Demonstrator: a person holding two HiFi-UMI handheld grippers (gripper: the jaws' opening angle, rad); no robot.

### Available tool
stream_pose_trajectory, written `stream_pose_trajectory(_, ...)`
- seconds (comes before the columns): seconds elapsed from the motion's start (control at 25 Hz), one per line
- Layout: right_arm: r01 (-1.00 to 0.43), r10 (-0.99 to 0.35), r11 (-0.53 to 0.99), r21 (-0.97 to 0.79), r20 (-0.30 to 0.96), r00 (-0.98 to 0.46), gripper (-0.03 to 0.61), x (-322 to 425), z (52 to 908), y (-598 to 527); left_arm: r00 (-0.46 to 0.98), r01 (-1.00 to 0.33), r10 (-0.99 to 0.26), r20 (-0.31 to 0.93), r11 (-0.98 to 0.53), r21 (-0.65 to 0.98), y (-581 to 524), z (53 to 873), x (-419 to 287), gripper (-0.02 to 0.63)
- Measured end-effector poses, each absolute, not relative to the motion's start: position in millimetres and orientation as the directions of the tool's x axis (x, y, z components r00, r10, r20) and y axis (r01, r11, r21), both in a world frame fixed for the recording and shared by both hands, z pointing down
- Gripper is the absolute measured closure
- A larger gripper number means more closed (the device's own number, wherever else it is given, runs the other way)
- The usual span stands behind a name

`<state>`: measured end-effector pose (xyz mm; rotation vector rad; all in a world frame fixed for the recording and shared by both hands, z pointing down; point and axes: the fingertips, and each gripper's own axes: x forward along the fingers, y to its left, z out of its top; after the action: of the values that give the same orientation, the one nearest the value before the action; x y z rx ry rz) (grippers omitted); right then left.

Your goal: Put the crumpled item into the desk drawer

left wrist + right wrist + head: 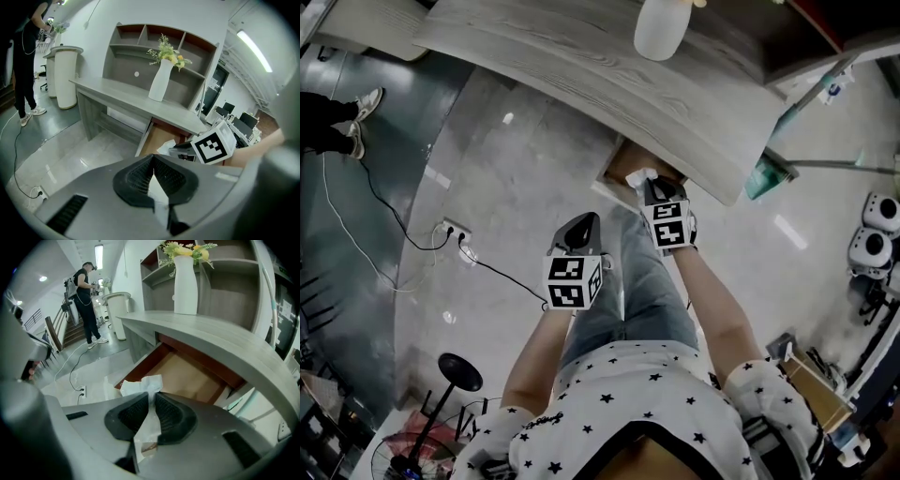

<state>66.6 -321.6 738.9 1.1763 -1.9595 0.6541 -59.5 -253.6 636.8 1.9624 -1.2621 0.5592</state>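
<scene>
Pressed-together left claw hangs over floor short of desk, pads meeting on nothing; likely parked clear so other hand works alone. Further right, right claw pinches crumpled item: white paper wad bunched beyond pads, tail trailing back between them. Firm pinch suits light, springy wad. Claw tilted down toward open drawer under desk edge, wad over drawer's front edge, bare wooden bottom beyond. Judgement: carry nearly done, release inside drawer remains.
</scene>
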Motion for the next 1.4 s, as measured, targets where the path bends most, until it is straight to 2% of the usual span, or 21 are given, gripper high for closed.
stream_pose_trajectory(0.44, -0.878, -0.479, 0.478, -0.011, 0.835, -0.272, 0.534, 66, 765, -328, 0.423, -0.906, -0.571, 0.703, -0.247, 0.344, -255, 649, -63, 0.6)
stream_pose_trajectory(0.52, -0.876, -0.474, 0.482, -0.021, 0.835, -0.281, 0.512, 65, 766, -326, 0.426, -0.905, -0.573, 0.7, -0.249, 0.346, -255, 648, -63, 0.6)
stream_pose_trajectory(0.6, -0.881, -0.458, 0.472, -0.045, 0.841, -0.288, 0.46, 64, 765, -322, 0.428, -0.903, -0.576, 0.696, -0.253, 0.346, -253, 646, -62, 0.6)
stream_pose_trajectory(0.68, -0.886, -0.458, 0.462, -0.05, 0.842, -0.286, 0.454, 64, 761, -319, 0.43, -0.903, -0.578, 0.694, -0.256, 0.346, -251, 645, -62, 0.6)
stream_pose_trajectory(1.4, -0.922, -0.615, 0.378, -0.087, 0.721, -0.321, 0.477, 55, 670, -268, 0.452, -0.892, -0.628, 0.633, -0.306, 0.333, -210, 598, -65, 0.6)
